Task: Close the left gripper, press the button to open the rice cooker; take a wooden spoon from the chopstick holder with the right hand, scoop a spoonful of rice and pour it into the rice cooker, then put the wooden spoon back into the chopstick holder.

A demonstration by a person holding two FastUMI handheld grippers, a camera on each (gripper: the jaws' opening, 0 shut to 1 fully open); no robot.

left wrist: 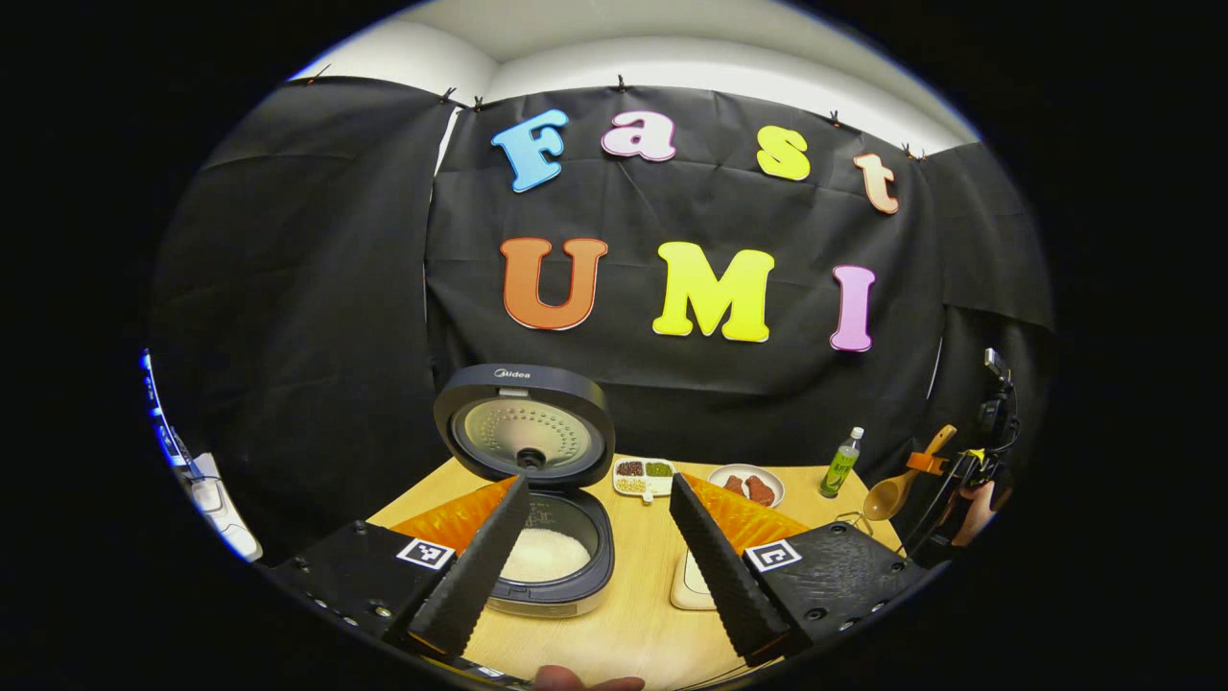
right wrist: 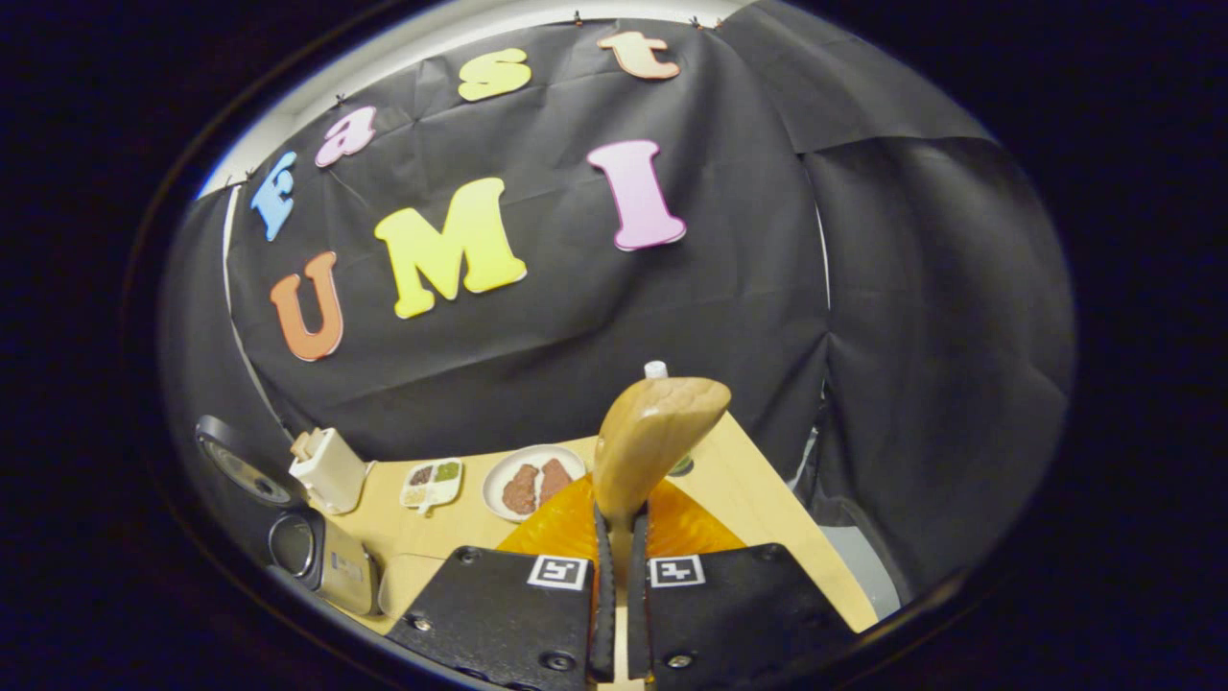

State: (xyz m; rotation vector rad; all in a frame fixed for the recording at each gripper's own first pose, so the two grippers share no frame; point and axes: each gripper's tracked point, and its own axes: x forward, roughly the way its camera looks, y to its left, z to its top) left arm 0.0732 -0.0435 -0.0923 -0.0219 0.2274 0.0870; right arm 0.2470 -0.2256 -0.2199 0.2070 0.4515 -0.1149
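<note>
Left hand-held gripper (left wrist: pixel 595 547) is hovering wide open, empty, over the open rice cooker (left wrist: pixel 542 557). Right hand-held gripper (right wrist: pixel 619 576) is clamping the wooden spoon (right wrist: pixel 648 441) above the worktop (right wrist: pixel 767 518).

The rice cooker (left wrist: pixel 547 561) is set on the bench (left wrist: pixel 643 614) with its lid (left wrist: pixel 525 422) raised behind the pot, in which rice (left wrist: pixel 545 554) is held. To the right of the rice cooker a divided dish (left wrist: pixel 644 473) is placed, then a plate (left wrist: pixel 746 485), then a bottle (left wrist: pixel 841 464). Farther right of the rice cooker, the wooden spoon (left wrist: pixel 894 489) is held above the bench edge.
</note>
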